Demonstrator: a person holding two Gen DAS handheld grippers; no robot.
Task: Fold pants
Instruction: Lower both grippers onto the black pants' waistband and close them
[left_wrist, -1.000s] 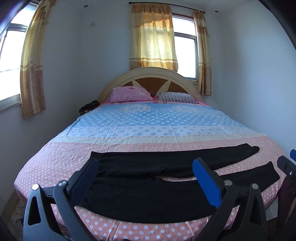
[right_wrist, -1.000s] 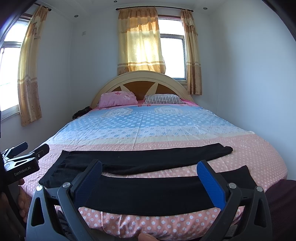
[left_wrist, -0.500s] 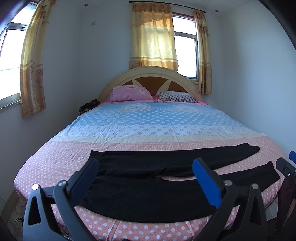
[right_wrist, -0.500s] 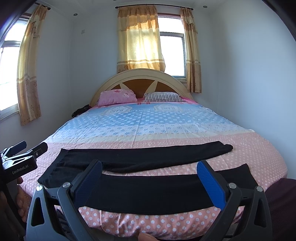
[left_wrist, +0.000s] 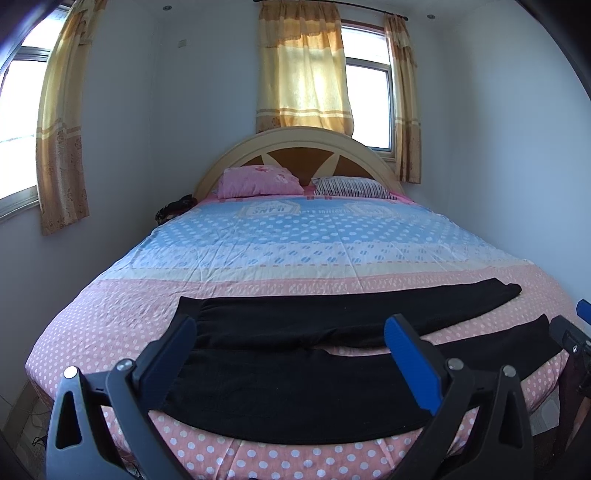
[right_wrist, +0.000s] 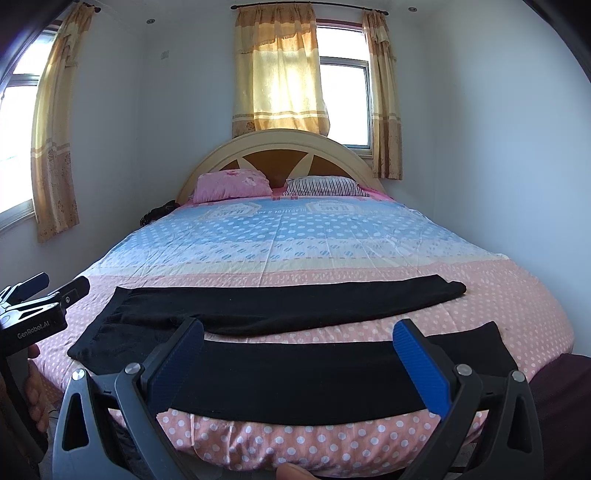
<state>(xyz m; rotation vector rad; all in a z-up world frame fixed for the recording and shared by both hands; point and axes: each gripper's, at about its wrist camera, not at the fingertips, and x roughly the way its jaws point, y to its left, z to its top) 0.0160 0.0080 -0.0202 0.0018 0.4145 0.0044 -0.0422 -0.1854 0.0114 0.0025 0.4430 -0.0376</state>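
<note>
Black pants (left_wrist: 295, 369) flat across the bed (left_wrist: 295, 243) foot, legs apart. Left tool (left_wrist: 291, 347) and right tool (right_wrist: 299, 350) both wide, empty, hovering short of the fabric.

Black pants (left_wrist: 295, 354), flat, legs spread apart, crosswise near bed's foot

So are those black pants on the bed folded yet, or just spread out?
Spread out. The black pants lie flat across the bed, both legs apart, neither folded over.
</note>
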